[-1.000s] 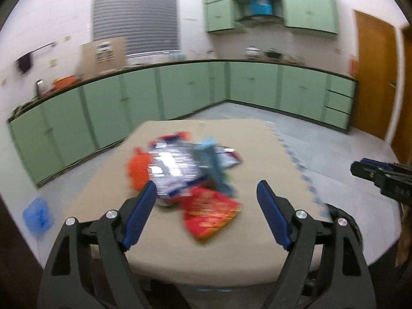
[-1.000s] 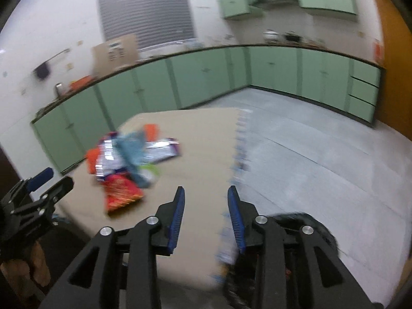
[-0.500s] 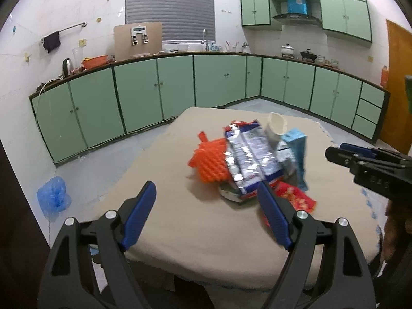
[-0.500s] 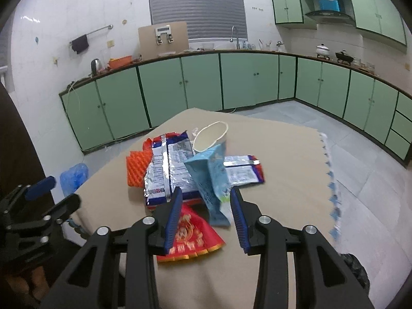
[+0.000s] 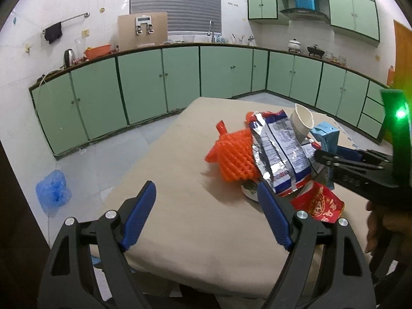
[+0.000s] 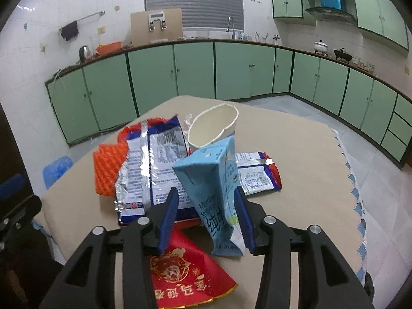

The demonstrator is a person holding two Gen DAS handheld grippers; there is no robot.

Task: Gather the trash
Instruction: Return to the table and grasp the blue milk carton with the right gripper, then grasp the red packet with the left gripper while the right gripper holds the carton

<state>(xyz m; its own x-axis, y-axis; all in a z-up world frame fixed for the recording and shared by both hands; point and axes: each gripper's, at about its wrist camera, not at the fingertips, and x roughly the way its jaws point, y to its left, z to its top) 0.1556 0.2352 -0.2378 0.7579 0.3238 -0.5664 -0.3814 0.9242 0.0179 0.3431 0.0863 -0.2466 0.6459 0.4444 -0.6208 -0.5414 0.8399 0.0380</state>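
Trash pile: I find it heaped toward the right of the desk (image 5: 180, 221), which is covered in beige cloth.
Pile contents: orange foam net (image 5: 233, 155), silver-and-blue snack bag (image 6: 154, 164), white paper cup (image 6: 213, 128) lying on its side, blue milk carton (image 6: 213, 188), red packet (image 6: 180, 280), and a second flat wrapper (image 6: 257, 173) behind the carton.
Left tongs (image 5: 204, 217): I see the jaws wide apart with nothing between them, angled down over bare cloth just left of the pile. The right blue pad sits in front of the snack bag's near edge; I cannot tell whether it touches.
Right tongs (image 6: 206, 216): angled down at the pile, jaws opening, the milk carton standing tilted between them. A gap shows on the left pad's side; I see no grip on it.
Right hand: in the left view, I make out part of a hand (image 5: 377, 221) under the right tool's body, low at the right edge.
Surroundings: green cabinets (image 5: 180, 77) line the walls; a blue plastic bag (image 5: 52, 189) lies on the floor.
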